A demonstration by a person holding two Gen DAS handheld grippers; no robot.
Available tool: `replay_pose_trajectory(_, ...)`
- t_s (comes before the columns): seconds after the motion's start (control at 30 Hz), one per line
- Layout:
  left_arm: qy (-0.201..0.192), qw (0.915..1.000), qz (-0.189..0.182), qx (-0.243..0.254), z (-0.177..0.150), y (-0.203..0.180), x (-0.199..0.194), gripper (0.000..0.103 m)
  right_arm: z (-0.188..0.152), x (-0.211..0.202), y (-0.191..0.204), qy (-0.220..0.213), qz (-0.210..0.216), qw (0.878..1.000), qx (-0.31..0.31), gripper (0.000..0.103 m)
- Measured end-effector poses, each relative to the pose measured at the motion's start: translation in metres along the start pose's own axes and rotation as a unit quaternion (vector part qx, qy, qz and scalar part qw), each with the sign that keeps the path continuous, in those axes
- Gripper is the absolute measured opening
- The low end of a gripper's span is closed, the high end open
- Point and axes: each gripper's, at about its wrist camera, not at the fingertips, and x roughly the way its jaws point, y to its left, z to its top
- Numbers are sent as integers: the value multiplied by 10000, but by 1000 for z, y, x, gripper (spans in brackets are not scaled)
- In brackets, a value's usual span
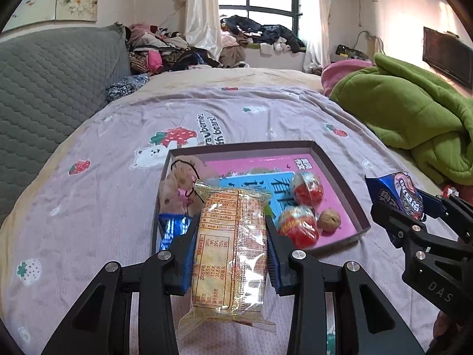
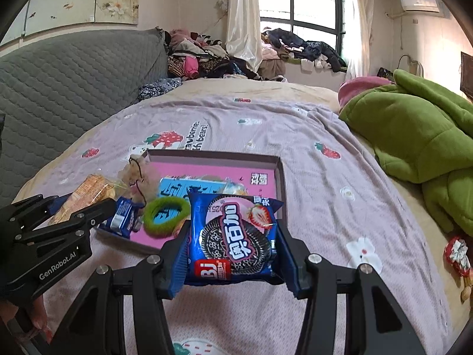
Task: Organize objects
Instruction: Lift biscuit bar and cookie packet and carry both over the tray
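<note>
My left gripper [image 1: 231, 224] is shut on a clear yellow cracker packet [image 1: 230, 245], held lengthwise above the near left corner of a shallow pink-lined box [image 1: 242, 146] on the bed. In the box lie two red wrapped sweets [image 1: 307, 188], a walnut [image 1: 328, 220], a beige fluffy item [image 1: 183, 183] and a small blue packet [image 1: 173, 227]. My right gripper [image 2: 233, 230] is shut on a blue strawberry cookie packet [image 2: 233, 236], over the box's [image 2: 212, 155] near edge. A green fuzzy ring [image 2: 167, 214] lies in the box. The left gripper [image 2: 88, 210] shows at the left.
The box sits on a lilac strawberry-print sheet [image 1: 88, 207]. A green blanket [image 2: 414, 130] is heaped at the right, and a grey quilted cushion [image 1: 53, 82] stands at the left. A red-and-white wrapped item [image 2: 456, 254] and a peanut [image 2: 467, 291] lie at the right edge. Clothes are piled at the back.
</note>
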Motion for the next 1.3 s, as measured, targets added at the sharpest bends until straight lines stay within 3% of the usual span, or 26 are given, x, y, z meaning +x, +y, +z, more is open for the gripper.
replay_pose_trajectory(0.5, 63, 10000, 10, -41, 17, 2, 47, 40, 17, 39, -17, 113, -119, 9999, 46, 53)
replay_pose_trajectory(0.8, 266, 9996, 40, 23, 10, 1, 85, 40, 6, 77, -30, 339, -209, 9991, 144, 53)
replay_pose_trajectory(1.3, 399, 9992, -12, 31, -4, -5, 118, 40, -3, 120, -46, 679, -163, 9969, 372, 53)
